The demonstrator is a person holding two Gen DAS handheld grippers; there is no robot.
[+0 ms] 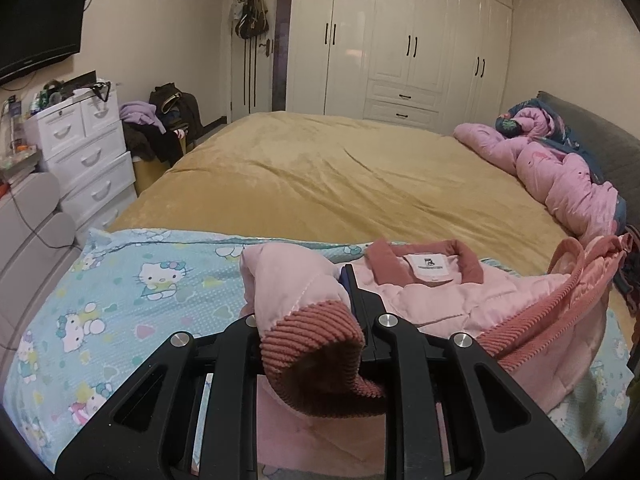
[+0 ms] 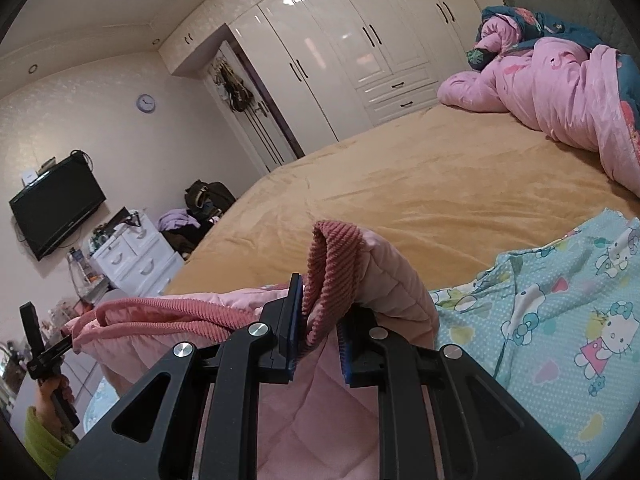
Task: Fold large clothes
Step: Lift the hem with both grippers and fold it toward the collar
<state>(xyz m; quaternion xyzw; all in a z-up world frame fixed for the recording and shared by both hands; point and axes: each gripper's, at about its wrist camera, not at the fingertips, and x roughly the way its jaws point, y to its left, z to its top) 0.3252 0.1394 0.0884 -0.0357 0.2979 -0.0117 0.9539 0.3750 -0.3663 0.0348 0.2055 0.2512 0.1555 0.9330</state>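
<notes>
1. Left wrist view: your left gripper (image 1: 316, 344) is clamped on the ribbed cuff (image 1: 316, 360) of one sleeve of the pink padded jacket (image 1: 440, 300). The cuff bulges between the fingers and hangs toward the camera.

2. The jacket body lies just ahead and to the right of this gripper, lining up, with the collar (image 1: 424, 264) and its label facing you. It rests on the cartoon-print quilt (image 1: 132, 280), which lies over the near part of the yellow bedspread (image 1: 320, 176).

3. Right wrist view: your right gripper (image 2: 316, 332) is closed on the other ribbed cuff (image 2: 332, 276). This sleeve arches up and over to the right of the fingers.

4. To the left of the right gripper, the ribbed front edge (image 2: 176, 316) of the jacket stands lifted off the bed. Farther left, a hand (image 2: 50, 396) carries the other gripper.

5. Progress, as a judgement: the fold is at an early stage. Both sleeves are gripped and raised, but neither is yet laid across the body, and the right side of the jacket is bunched rather than flat.

6. Remaining, as a judgement: bring each sleeve inward over the lining, flatten the front panels, then fold the body in half.

7. The pink duvet (image 1: 560, 172) far ahead to the right is heaped and untouched; whether it belongs to the task cannot be told.
</notes>
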